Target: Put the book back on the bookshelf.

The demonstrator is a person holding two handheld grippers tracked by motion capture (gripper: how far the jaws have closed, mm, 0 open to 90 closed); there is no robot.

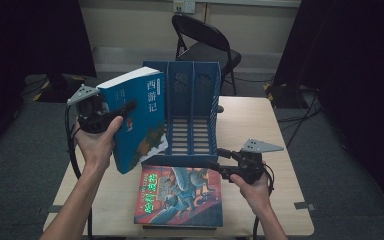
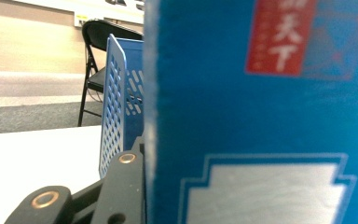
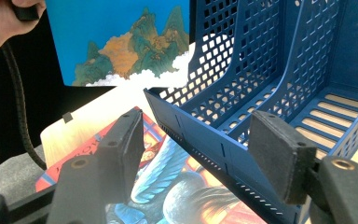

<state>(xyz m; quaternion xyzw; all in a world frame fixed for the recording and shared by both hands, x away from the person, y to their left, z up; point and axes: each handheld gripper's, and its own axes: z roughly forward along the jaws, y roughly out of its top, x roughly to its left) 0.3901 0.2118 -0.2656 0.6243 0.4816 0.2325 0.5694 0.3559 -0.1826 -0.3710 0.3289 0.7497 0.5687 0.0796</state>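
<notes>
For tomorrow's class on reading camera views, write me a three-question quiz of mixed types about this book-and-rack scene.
1. True or false: the left gripper holds the blue book clear of the table.
2. Multiple choice: the colourful book lies (A) inside the rack, (B) flat on the table in front of the rack, (C) on the chair.
3. Fill in: the right gripper's jaws are ____, on either side of the rack's front edge.

Key: 1 true; 2 B; 3 open.
</notes>
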